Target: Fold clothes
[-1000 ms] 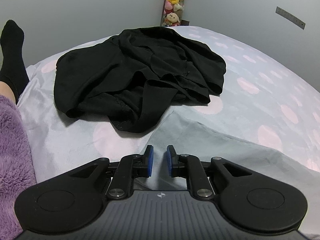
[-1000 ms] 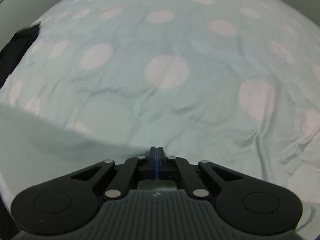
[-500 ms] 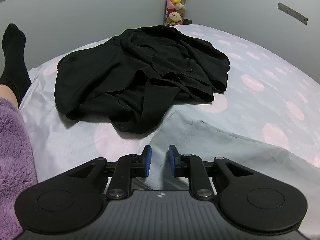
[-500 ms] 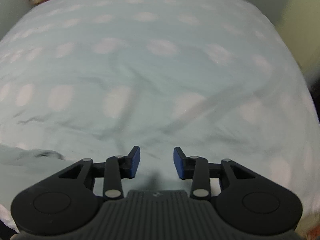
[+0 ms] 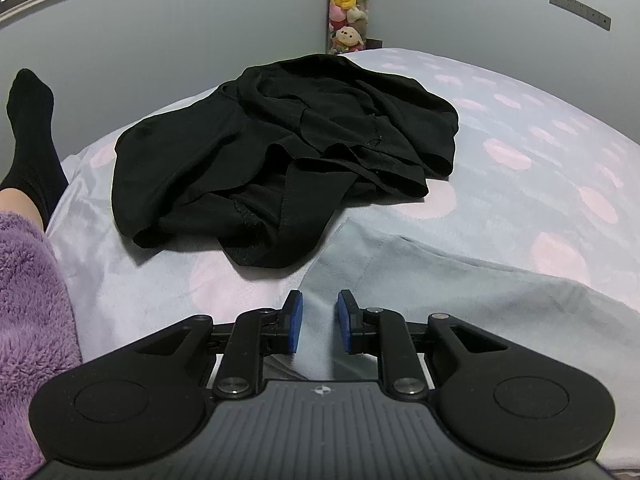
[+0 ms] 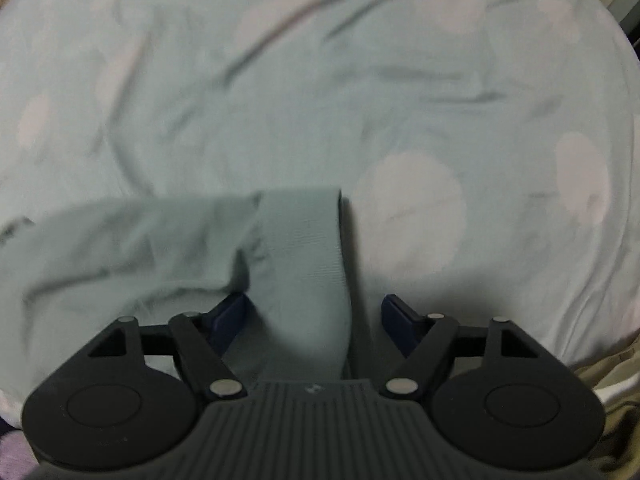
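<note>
Grey-green garment (image 6: 300, 248) edge between opening right fingers (image 6: 394, 314); left fingers (image 5: 294, 320) narrowly apart, unclamped.

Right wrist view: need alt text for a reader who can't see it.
The right tool points down at a bed, its jaws opening with a strip of grey-green garment lying between the blue pads, neither visibly pressing on it. The rest of the garment bunches to the left on a pale blue bedsheet with pink spots. The picture is slightly motion-blurred.
</note>
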Demonstrator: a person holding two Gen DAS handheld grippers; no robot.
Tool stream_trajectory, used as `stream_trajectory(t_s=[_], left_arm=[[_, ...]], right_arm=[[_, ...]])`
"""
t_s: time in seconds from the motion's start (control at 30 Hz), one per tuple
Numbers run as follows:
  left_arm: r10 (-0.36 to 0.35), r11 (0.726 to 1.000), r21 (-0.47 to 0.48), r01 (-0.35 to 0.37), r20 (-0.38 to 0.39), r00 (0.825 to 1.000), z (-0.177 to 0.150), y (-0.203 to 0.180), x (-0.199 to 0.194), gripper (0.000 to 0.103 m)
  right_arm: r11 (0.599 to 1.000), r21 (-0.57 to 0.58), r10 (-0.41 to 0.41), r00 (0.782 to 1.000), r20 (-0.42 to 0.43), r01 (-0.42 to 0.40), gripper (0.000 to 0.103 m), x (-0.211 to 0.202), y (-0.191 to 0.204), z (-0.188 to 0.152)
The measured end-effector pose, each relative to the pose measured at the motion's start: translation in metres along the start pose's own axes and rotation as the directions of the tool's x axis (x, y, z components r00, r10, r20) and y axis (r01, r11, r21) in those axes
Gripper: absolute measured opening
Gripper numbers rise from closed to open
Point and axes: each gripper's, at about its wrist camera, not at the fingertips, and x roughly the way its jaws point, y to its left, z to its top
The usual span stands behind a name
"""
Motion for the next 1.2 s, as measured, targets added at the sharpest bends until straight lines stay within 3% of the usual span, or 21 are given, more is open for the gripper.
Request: stream_trajectory(t_s=[0.03, 0.1, 0.17, 0.3, 0.43, 0.6, 0.8, 0.87, 0.9, 0.93, 1.07, 1.2], left_arm=[[0.005, 1.0, 0.005, -0.005, 0.001, 1.0, 0.0, -0.001, 0.0, 0.018], [0.013, 1.0, 0.019, -0.013, 0.005, 1.0, -0.001, -0.003, 0.0, 0.018], [0.015, 1.0, 0.027, -0.016, 0.008, 1.0, -0.001, -0.004, 0.0, 0.018], [0.009, 1.0, 0.017, -0.009, 0.007, 1.0, -0.001, -0.002, 0.0, 0.018], [0.003, 1.0, 0.013, -0.003, 0.007, 1.0, -0.001, -0.001, -0.001, 0.018], [-0.005, 1.0, 0.001, 0.005, 0.005, 1.0, -0.001, 0.001, -0.002, 0.018], [-0.013, 1.0, -0.01, 0.013, 0.0, 1.0, -0.001, 0.003, -0.003, 0.018], [-0.015, 1.0, -0.018, 0.015, -0.003, 1.0, -0.001, 0.004, -0.003, 0.02], [-0.015, 1.0, -0.02, 0.015, -0.004, 1.0, -0.001, 0.005, -0.003, 0.02], [-0.015, 1.0, -0.021, 0.015, -0.004, 1.0, -0.001, 0.005, -0.003, 0.02], [-0.007, 1.0, -0.016, 0.007, -0.003, 1.0, -0.001, 0.002, -0.003, 0.02], [-0.006, 1.0, -0.015, 0.006, -0.002, 1.0, -0.001, 0.003, -0.002, 0.021]], right_arm=[[1.0, -0.009, -0.003, 1.0, 0.0, 0.003, 0.075, 0.001, 0.002, 0.0], [1.0, -0.025, 0.001, 1.0, 0.003, -0.001, 0.053, -0.001, 0.007, -0.001], [0.999, -0.042, 0.011, 1.0, 0.011, -0.01, 0.041, -0.008, 0.011, -0.003], [0.998, -0.042, 0.04, 0.995, 0.087, -0.036, 0.024, -0.033, 0.014, -0.006], [0.998, -0.041, 0.058, 0.974, 0.217, -0.051, 0.023, -0.072, 0.014, -0.004], [0.998, -0.06, 0.035, 0.952, 0.303, -0.018, 0.021, -0.102, 0.012, 0.001], [0.997, -0.076, -0.021, 0.985, 0.173, 0.035, 0.022, -0.066, 0.014, 0.003], [0.998, -0.051, -0.019, 0.989, 0.147, 0.027, 0.028, -0.057, 0.01, -0.001], [0.998, -0.045, -0.03, 0.988, 0.152, 0.037, 0.037, -0.059, 0.009, -0.002], [0.998, -0.041, -0.046, 0.986, 0.161, 0.053, 0.039, -0.062, 0.008, -0.003], [0.995, -0.052, -0.074, 0.974, 0.213, 0.087, 0.042, -0.086, 0.01, -0.009], [0.997, -0.081, 0.007, 0.982, 0.19, 0.008, 0.042, -0.1, 0.018, -0.022]])
